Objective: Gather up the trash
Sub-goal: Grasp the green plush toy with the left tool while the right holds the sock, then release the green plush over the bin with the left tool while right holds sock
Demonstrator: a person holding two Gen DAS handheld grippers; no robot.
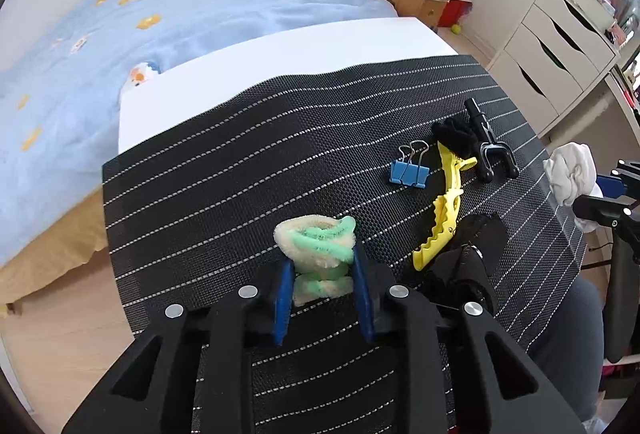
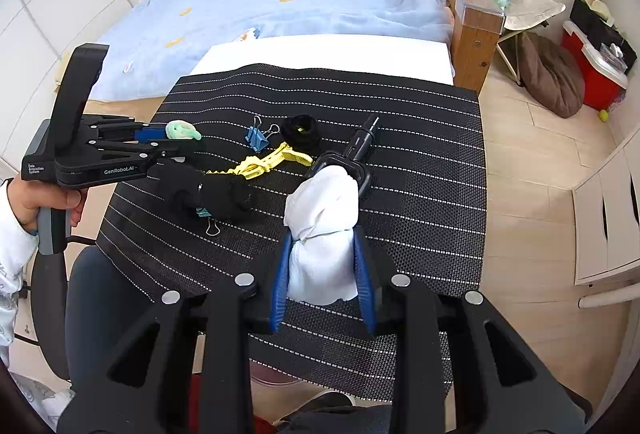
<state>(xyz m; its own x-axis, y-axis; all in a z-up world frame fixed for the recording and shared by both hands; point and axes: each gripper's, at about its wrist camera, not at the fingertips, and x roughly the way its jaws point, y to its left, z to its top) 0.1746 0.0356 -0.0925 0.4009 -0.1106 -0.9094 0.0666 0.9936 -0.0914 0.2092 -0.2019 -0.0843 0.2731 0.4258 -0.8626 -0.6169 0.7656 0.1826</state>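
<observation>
Left wrist view: the left claw (image 1: 322, 274) is clamped on a fluffy cream-and-green scrunchie (image 1: 316, 246), its blue pads (image 1: 282, 298) pressing both sides, just above the black striped mat (image 1: 240, 162) that covers the counter (image 1: 248, 74). Right of the scrunchie lie a yellow hair clip (image 1: 444, 202) and, beyond it, a blue binder clip (image 1: 409, 172), a black scrunchie (image 1: 454, 136) and a black plastic clamp (image 1: 486, 150). A black cloth bundle (image 1: 472, 254) sits just right of the claw. The white tissue wad (image 1: 572, 174) shows at the mat's right edge.

Right wrist view: the right claw (image 2: 322, 266) is closed on the white tissue wad (image 2: 322, 218), held over the mat (image 2: 420, 170). Left of the wad, a hand (image 2: 36, 198) holds the left claw (image 2: 180, 140) with the cream-and-green scrunchie (image 2: 182, 130) at its tip. Between them lie the black bundle (image 2: 216, 194) and the yellow clip (image 2: 268, 162).
</observation>
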